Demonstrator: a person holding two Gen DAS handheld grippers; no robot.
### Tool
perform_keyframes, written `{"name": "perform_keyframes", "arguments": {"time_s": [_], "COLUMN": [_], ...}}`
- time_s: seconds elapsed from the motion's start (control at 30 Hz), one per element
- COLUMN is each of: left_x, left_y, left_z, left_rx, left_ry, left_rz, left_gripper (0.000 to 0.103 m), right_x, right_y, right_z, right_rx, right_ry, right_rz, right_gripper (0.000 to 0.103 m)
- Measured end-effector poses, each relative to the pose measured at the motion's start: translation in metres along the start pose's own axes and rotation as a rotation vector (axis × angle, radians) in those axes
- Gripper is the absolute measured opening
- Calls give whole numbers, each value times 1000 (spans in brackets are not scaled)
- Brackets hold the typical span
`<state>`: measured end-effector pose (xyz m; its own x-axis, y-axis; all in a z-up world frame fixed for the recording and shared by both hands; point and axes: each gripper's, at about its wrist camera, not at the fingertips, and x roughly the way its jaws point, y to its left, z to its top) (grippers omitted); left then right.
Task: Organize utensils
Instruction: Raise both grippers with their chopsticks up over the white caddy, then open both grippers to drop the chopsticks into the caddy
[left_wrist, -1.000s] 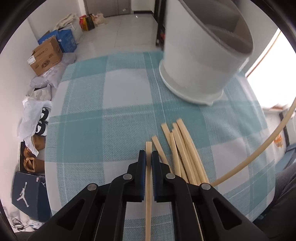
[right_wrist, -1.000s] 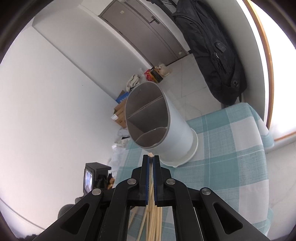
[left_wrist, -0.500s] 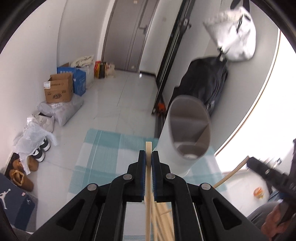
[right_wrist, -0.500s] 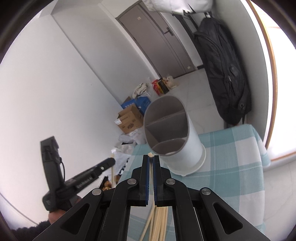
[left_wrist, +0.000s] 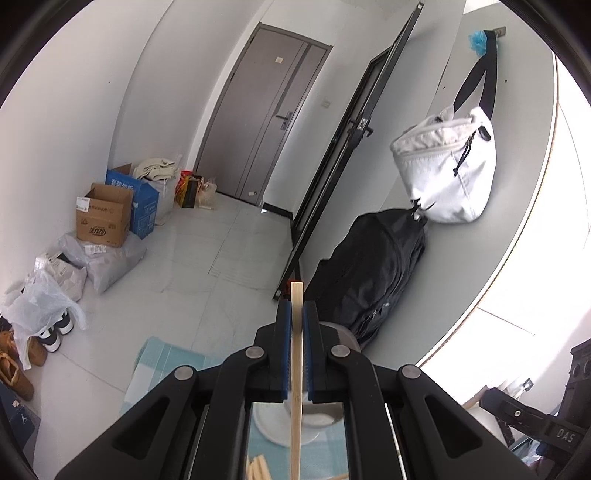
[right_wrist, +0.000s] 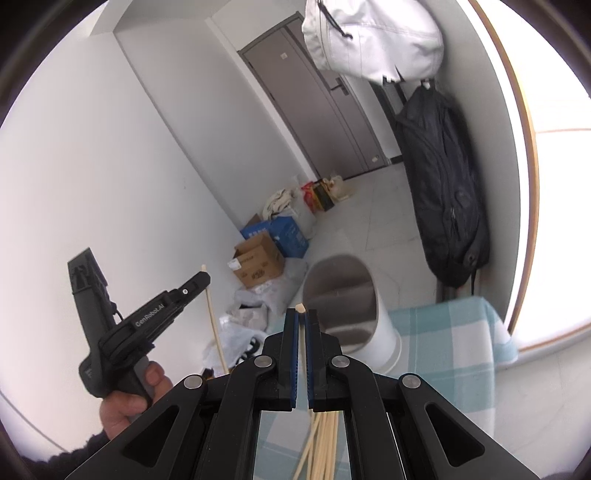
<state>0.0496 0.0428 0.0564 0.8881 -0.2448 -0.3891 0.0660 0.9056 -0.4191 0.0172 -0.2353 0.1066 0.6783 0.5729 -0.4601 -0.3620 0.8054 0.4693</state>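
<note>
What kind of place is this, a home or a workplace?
Most likely a home, near its entrance: a grey door, shoes and cardboard boxes along the wall, bags hanging on a hook, and a table with a checked cloth.

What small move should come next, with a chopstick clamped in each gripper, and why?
Probably carry the right gripper forward over the white holder and lower its chopstick in: the holder stands open just ahead, loose chopsticks remain on the cloth.
</note>
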Motion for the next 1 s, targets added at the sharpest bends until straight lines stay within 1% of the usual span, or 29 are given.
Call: {"name": "perform_keyframes", "arguments": {"time_s": [0.1,0.2,0.23,0.3,0.43,0.53,0.63,0.7,0.73,0.83,0.9,1.0], "left_x": [0,9,15,28,49,66,82,88,89,87,86,84], "left_y": [-9,-18,-21,-22,-22,-22,-18,-18,-19,-21,-24,-30], "left_z": [16,35,42,53,65,67,65,63,61,57,55,51], "left_rx": [11,24,25,19,28,33,35,38,55,85,104,152], "left_ry": [-31,-60,-65,-68,-93,-90,-73,-57,-46,-45,-41,-38], "left_rz": [-14,-31,-26,-37,-23,-22,-31,-60,-59,-62,-76,-94], "left_gripper": [2,2,2,2,2,2,2,2,2,2,2,2], "right_x": [-6,-5,-3,2,19,36,55,67,73,85,95,107], "right_y": [6,13,15,18,22,18,13,9,6,2,0,0], "right_z": [27,55,65,82,106,120,128,130,131,129,126,121], "right_rx": [-14,-38,-45,-59,-93,-101,-108,-111,-112,-125,-149,-169], "right_ry": [-15,-28,-34,-44,-53,-43,-30,-18,-13,0,14,38], "right_rz": [-4,-16,-20,-22,-47,-50,-55,-62,-70,-92,-107,-102], "right_gripper": [3,3,3,3,3,3,3,3,3,3,3,3]}}
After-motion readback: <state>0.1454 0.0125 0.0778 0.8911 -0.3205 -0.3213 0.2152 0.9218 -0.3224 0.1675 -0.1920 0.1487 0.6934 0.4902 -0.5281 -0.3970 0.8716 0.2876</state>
